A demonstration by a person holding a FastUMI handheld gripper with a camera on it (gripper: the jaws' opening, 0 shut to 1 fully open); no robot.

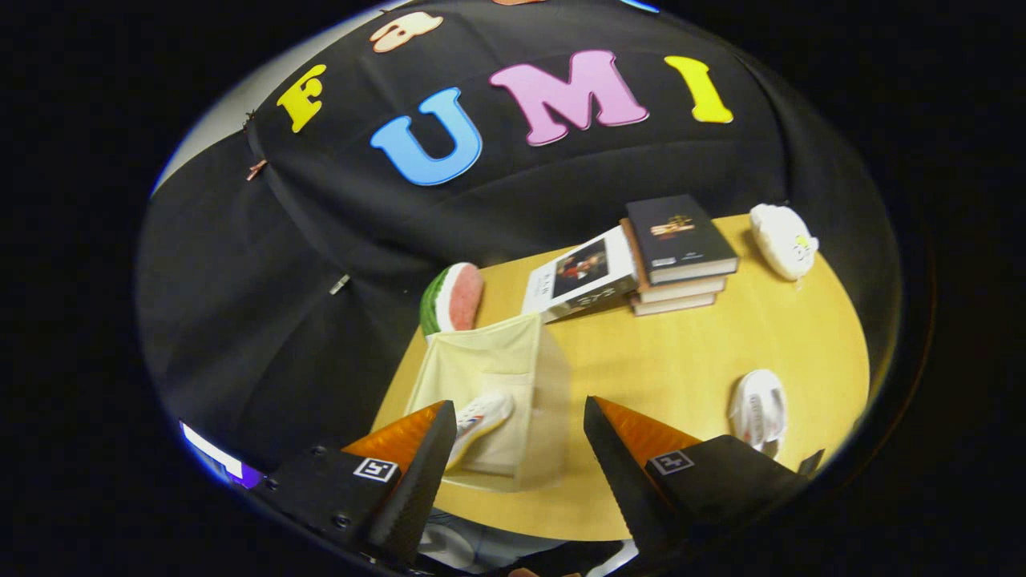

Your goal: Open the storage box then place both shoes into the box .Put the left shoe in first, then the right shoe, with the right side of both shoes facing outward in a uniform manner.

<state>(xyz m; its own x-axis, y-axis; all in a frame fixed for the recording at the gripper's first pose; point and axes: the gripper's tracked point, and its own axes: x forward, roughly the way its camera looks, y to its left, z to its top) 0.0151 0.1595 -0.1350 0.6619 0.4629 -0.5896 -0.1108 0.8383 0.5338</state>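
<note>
Gripper view. The gripper [519, 437] hangs above the near edge of a round pale-wood table [681, 353], its two fingers spread wide apart with nothing held between them.

Just ahead of the fingers, partly seen through the gap, stands a translucent, cream-coloured plastic storage box [489, 377] with its front open. Inside it lies one white sneaker with coloured side trim [478, 418], close to the left fingertip.

A second white sneaker [758, 409] rests on the bare tabletop, well apart from the box, beyond the right finger.

Beyond the box: a watermelon-slice cushion, green rind and red flesh [453, 298], just behind it at the table's far edge. Next over, a stack of books with a dark cover on top [677, 252], a white-covered book [579, 276] leaning against its side. Further right, a white plush toy [783, 240] sits near the table rim.
</note>
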